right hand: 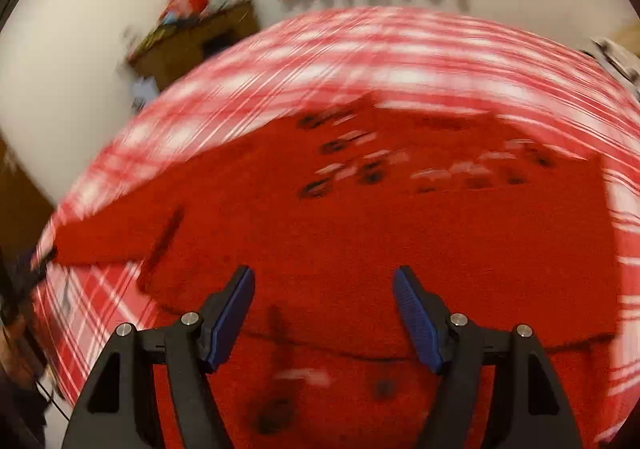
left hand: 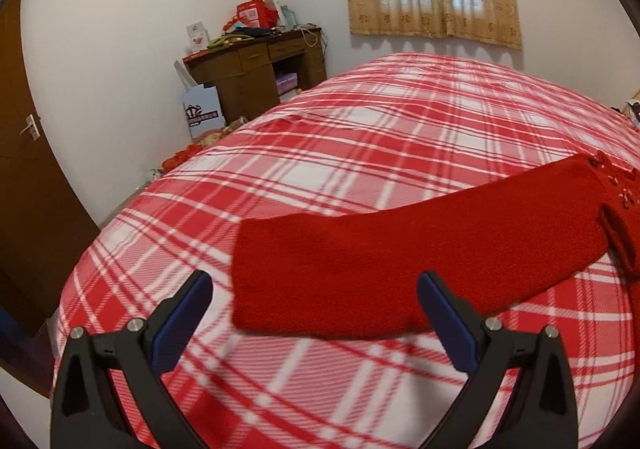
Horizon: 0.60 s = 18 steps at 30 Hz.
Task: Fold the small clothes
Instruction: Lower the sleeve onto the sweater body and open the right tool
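Sweater (left hand: pixel 400 249), red, lies flat on the plaid bed (left hand: pixel 360 121) across mid-frame; left gripper (left hand: pixel 316 293) and right gripper (right hand: pixel 324 289) hover above it, fingers spread, empty.

No legible text, brand, number or sign in either view. White paper bag (left hand: pixel 203 113) beside the wooden desk (left hand: pixel 256 69), printed with a dark crown-like emblem above a dark banner; lettering on the banner too small to read. Red box (left hand: pixel 253 12) and white carton (left hand: pixel 197 33) on top of the desk, each with printed panels, wording too small and soft to make out. Small pale and dark marks on the red sweater (right hand: pixel 400 217) in the right wrist view, smeared by blur, impossible to tell whether letters or decoration. Nothing readable on the blue finger pads (left hand: pixel 450 323).
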{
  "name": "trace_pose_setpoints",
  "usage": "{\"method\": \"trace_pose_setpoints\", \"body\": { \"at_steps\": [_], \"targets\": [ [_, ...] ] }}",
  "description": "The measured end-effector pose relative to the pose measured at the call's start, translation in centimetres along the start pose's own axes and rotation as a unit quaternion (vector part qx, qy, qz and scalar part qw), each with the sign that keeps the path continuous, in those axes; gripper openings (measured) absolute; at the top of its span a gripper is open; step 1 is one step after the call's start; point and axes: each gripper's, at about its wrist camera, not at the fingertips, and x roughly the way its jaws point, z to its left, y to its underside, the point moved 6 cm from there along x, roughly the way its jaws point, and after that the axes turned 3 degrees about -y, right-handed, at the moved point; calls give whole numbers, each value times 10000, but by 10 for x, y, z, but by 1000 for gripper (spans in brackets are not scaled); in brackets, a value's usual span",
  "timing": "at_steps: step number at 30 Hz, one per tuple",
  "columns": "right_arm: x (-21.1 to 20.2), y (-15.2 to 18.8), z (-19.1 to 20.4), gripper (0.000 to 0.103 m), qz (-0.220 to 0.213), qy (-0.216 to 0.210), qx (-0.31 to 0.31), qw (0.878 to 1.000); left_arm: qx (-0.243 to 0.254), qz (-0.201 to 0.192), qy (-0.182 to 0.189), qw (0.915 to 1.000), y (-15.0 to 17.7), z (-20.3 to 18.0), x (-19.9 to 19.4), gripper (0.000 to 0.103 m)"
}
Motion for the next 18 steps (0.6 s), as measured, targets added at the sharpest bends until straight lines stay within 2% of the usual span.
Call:
{"method": "trace_pose_setpoints", "body": {
  "at_steps": [3, 5, 7, 9, 10, 11, 15, 18],
  "targets": [
    [-3, -5, -64, 72, 153, 393, 342, 9985, 103, 20, -84, 9999, 1, 3, 2, 103],
    [4, 6, -115, 72, 490, 705, 845, 9927, 151, 34, -116, 9998, 1, 1, 4, 103],
    [-5, 11, -151, 67, 333, 759, 1095, 9905, 168, 11, -121, 9998, -1, 0, 4, 103],
    [-17, 16, -183, 67, 347, 1384, 1277, 9815, 185, -7, -226, 9996, -4, 2, 7, 103],
    [-19, 19, -194, 67, 336, 1306, 1489, 9796, 170, -1, -284, 9995, -6, 5, 8, 103],
    [-22, 22, -201, 67, 271, 1057, 1671, 9799, 149, 3, -303, 9994, -7, 9, 9, 103],
    [-40, 14, -182, 68, 44, 1536, 953, 9835, 83, 59, -538, 9985, -9, 26, 18, 103],
    [-48, 1, -158, 68, -281, 1347, 669, 9882, 30, 129, -759, 9970, -8, 40, 26, 103]
  ]
}}
